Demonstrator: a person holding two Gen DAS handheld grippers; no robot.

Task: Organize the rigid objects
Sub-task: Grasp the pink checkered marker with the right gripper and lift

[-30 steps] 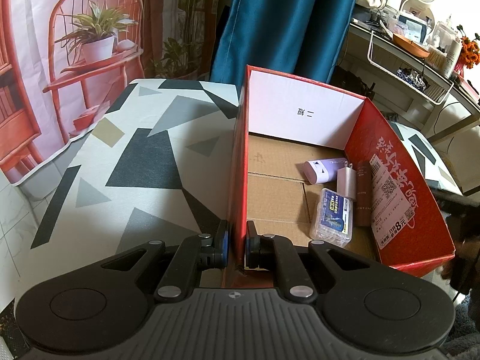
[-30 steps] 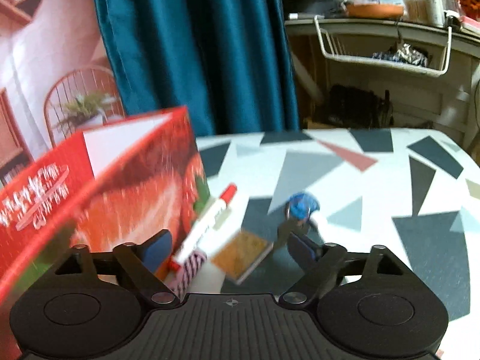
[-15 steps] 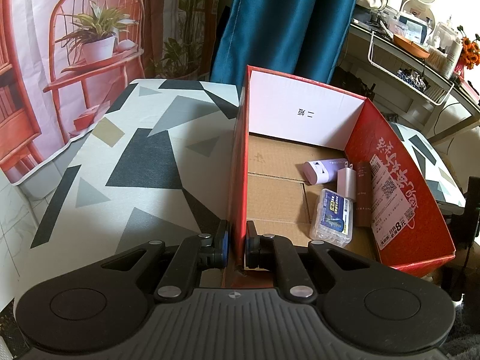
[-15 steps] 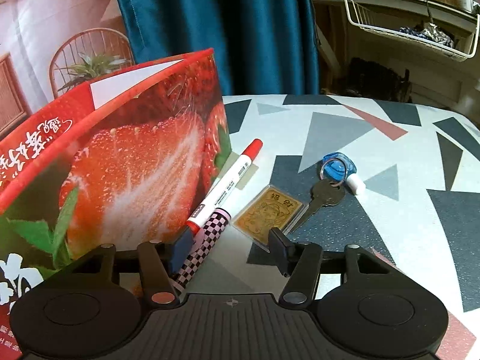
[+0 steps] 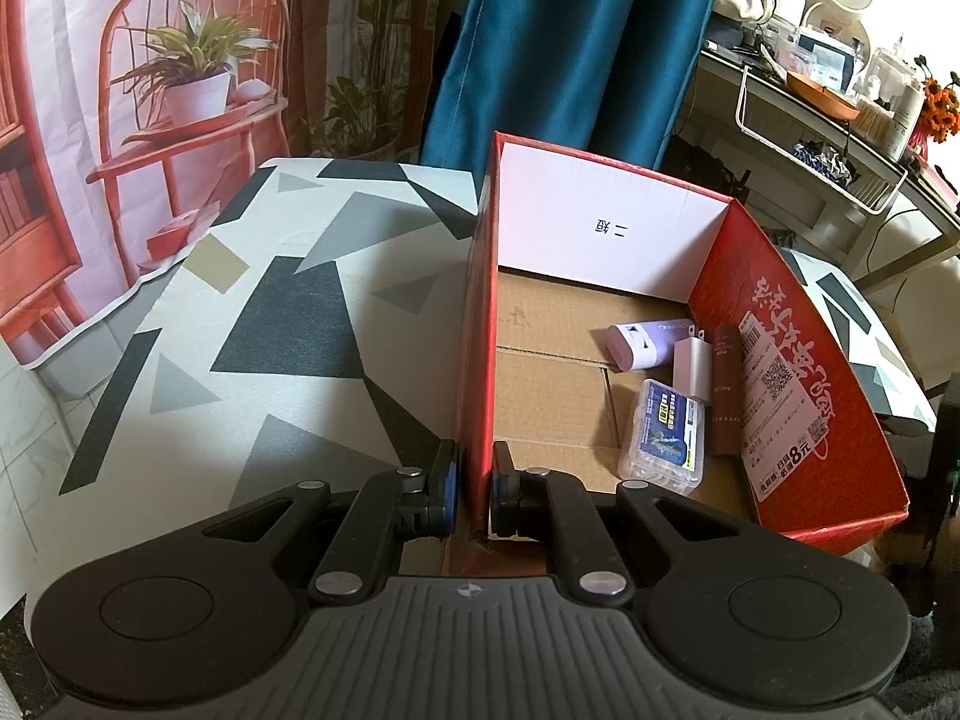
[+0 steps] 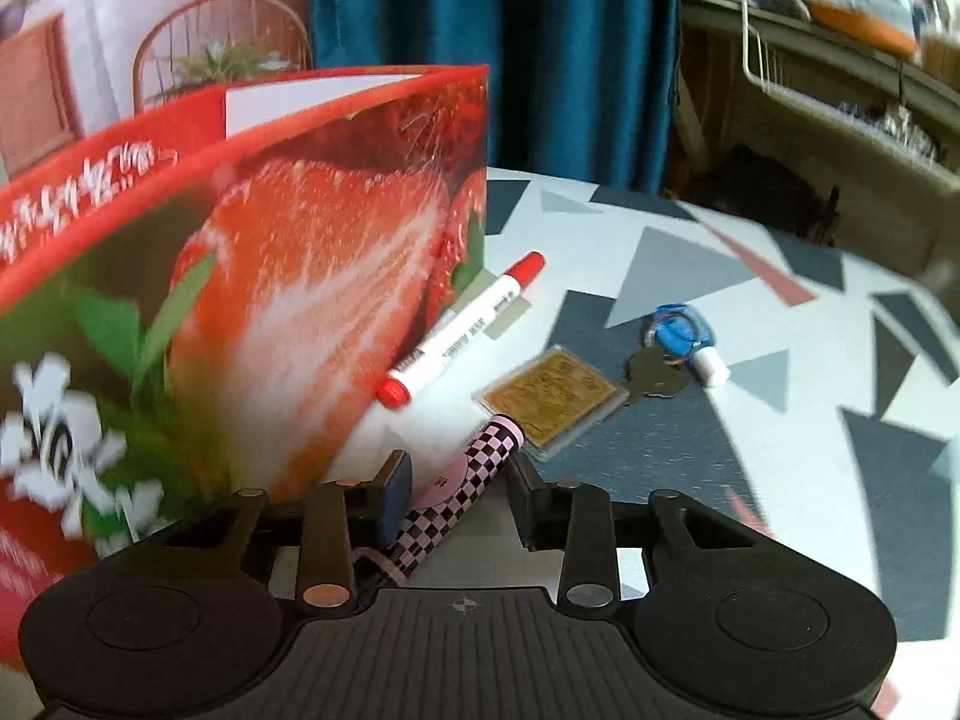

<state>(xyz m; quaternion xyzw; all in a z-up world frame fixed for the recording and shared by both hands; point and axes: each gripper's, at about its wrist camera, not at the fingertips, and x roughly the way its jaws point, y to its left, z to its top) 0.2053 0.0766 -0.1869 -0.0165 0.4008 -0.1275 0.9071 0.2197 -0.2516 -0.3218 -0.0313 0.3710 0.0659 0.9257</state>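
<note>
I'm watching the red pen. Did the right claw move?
Yes. The right claw came nearer the checkered tube beside the red box, its jaws just closing around it.

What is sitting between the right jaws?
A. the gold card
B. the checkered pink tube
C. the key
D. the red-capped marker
B: in the right wrist view the checkered pink tube lies between the jaws of the right gripper, while the other things lie farther out on the table.
</note>
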